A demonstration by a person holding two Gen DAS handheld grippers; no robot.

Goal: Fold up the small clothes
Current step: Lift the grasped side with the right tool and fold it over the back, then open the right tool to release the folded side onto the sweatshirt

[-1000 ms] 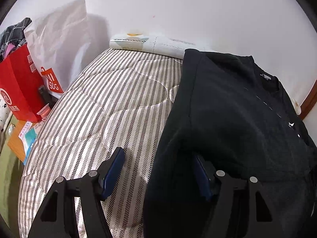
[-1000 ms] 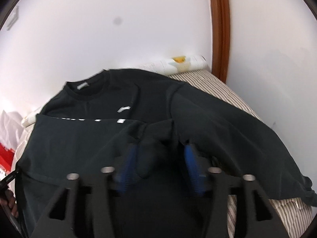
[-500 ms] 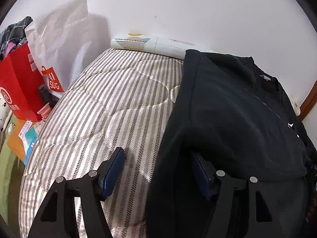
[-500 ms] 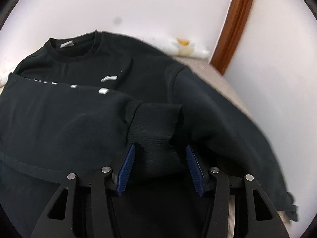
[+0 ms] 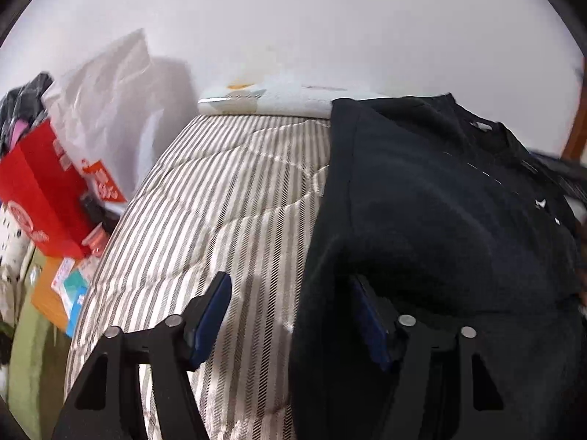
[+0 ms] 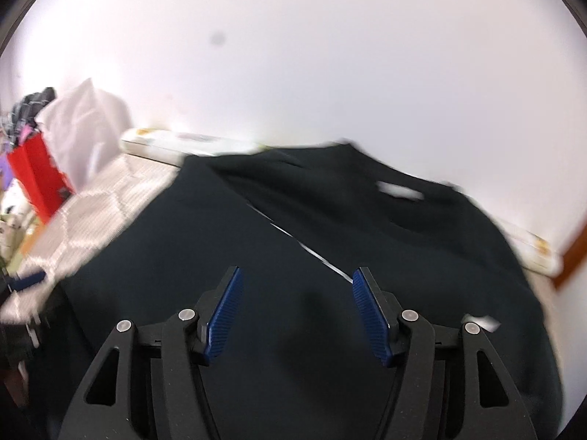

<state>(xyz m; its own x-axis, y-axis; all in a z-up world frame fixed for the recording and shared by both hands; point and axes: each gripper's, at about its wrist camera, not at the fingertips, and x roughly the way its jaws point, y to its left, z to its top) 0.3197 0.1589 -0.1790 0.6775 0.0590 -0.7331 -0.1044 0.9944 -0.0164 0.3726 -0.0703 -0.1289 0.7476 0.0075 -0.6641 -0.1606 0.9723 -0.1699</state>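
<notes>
Only the left wrist view shows the striped mattress (image 5: 227, 198) filling the frame's middle and the black sweatshirt's (image 5: 440, 220) folded edge. The left gripper (image 5: 290, 315) is closing, jaws apart, that edge between them at lower centre. In the blurred right wrist view, the right gripper (image 6: 297, 311) is opening, jaws spread above the sweatshirt, nothing pinched.

Right wrist view motion-blurred: black sweatshirt (image 6: 330, 256) outline smeared, its white print unreadable. Sweatshirt's lower part cut off by frame edge, hidden behind right gripper (image 6: 297, 308). Left of the sweatshirt, red bag (image 5: 40, 190) lettering too blurred to read. Left gripper (image 5: 293, 315): one pad partly hidden by sweatshirt fold.
</notes>
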